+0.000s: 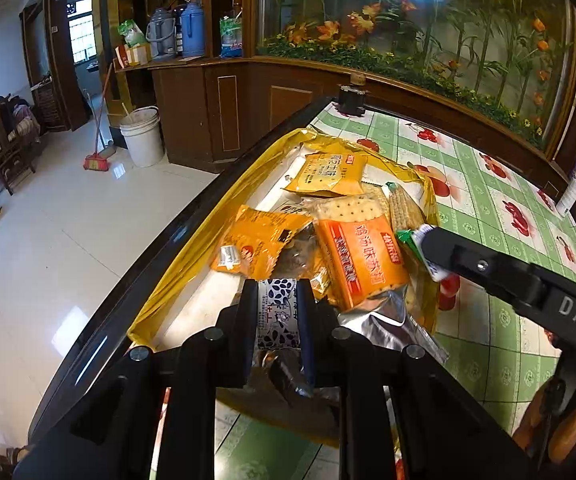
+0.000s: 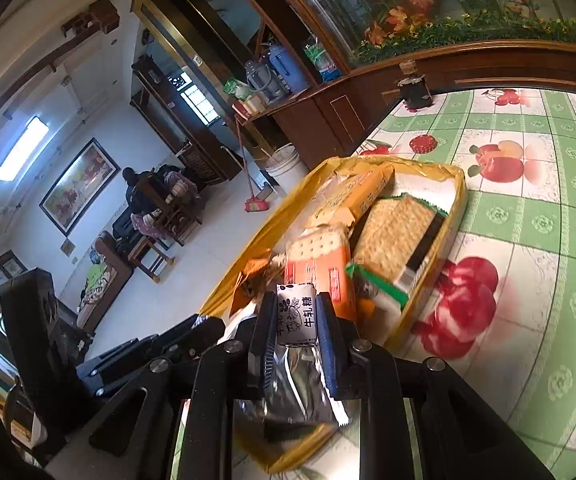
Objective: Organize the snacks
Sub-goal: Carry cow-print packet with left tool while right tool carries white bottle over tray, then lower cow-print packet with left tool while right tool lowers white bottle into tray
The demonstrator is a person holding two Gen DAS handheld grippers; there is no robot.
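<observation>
I see my left gripper [image 1: 277,300] clamped on a white candy packet [image 1: 276,312] with dark blue seed print. My right gripper [image 2: 296,316] grips a like packet [image 2: 297,314] over the yellow snack box [image 2: 458,196].

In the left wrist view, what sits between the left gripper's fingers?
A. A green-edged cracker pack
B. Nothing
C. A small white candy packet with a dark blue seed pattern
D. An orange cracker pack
C: the left gripper is shut on the white candy packet printed with dark blue seeds, held over the yellow box; the orange cracker pack lies loose in the box beyond it.
</observation>
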